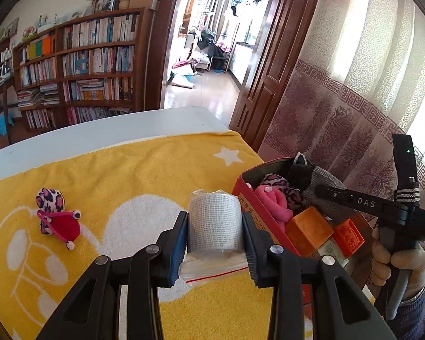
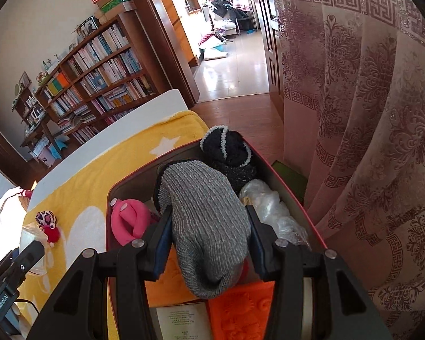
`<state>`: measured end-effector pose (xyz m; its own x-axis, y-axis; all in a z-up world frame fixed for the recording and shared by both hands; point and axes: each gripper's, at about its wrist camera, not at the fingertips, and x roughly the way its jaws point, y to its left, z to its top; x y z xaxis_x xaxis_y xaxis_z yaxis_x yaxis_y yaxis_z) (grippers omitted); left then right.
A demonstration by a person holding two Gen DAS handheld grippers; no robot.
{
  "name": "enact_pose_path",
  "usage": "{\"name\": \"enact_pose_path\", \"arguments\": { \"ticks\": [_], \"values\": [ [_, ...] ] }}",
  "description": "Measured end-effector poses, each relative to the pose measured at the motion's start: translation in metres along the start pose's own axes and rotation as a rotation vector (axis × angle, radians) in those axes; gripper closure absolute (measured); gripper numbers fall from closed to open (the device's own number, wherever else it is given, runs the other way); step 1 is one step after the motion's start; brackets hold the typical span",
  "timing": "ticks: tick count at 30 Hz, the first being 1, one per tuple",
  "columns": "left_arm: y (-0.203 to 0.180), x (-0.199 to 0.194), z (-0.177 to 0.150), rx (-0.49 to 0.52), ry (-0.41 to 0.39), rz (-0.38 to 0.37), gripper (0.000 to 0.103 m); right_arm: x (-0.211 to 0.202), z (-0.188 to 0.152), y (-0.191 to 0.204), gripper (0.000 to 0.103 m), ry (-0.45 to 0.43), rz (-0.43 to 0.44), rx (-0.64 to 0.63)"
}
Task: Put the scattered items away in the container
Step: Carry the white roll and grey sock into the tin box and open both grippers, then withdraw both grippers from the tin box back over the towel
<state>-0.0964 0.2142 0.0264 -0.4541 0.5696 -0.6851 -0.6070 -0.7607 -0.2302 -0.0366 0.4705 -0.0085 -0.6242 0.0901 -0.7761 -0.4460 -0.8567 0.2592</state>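
Note:
My left gripper (image 1: 214, 226) is shut on a white gauze roll (image 1: 214, 218) in a clear zip bag, held above the yellow towel (image 1: 127, 175) just left of the red container (image 1: 248, 177). My right gripper (image 2: 209, 226) is shut on a grey knitted sock (image 2: 206, 215) that hangs over the container (image 2: 112, 189). Inside lie a black fuzzy sock (image 2: 229, 153), a pink soft item (image 2: 130, 218), a crumpled plastic bag (image 2: 272, 209) and orange blocks (image 2: 240, 311). A leopard-print toy with a red body (image 1: 56, 218) lies loose on the towel at the left.
The towel covers a white table (image 1: 99, 130) whose far edge faces a bookcase (image 1: 85, 65) and an open doorway. A patterned curtain (image 1: 340, 107) hangs close behind the container on the right. A hand (image 1: 391, 257) holds the right gripper's handle.

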Motion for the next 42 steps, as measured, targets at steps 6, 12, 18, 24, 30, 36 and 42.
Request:
{"name": "enact_pose_path", "arguments": {
  "ticks": [6, 12, 18, 24, 30, 36, 42],
  "values": [
    [-0.034, 0.02, 0.011, 0.048, 0.024, -0.037, 0.065, -0.005, -0.001, -0.016, 0.042, -0.002, 0.074, 0.055],
    [-0.058, 0.043, 0.019, 0.079, 0.052, -0.056, 0.065, -0.031, -0.012, -0.03, 0.032, -0.099, 0.115, 0.107],
    [-0.08, 0.064, 0.029, 0.102, 0.061, -0.075, 0.065, -0.054, -0.022, -0.039, 0.029, -0.224, 0.069, 0.154],
    [-0.096, 0.09, 0.037, 0.107, 0.094, -0.08, 0.062, -0.061, -0.028, -0.042, 0.029, -0.316, -0.044, 0.181],
    [-0.089, 0.083, 0.036, 0.079, 0.078, -0.089, 0.042, -0.062, -0.028, -0.05, 0.029, -0.34, -0.065, 0.209],
    [-0.065, 0.067, 0.033, 0.024, 0.058, -0.063, 0.042, -0.062, -0.027, -0.046, 0.029, -0.339, -0.042, 0.202],
    [-0.039, 0.055, 0.02, -0.011, 0.058, -0.015, 0.03, -0.07, -0.031, -0.027, 0.029, -0.361, -0.024, 0.169]
  ]
}}
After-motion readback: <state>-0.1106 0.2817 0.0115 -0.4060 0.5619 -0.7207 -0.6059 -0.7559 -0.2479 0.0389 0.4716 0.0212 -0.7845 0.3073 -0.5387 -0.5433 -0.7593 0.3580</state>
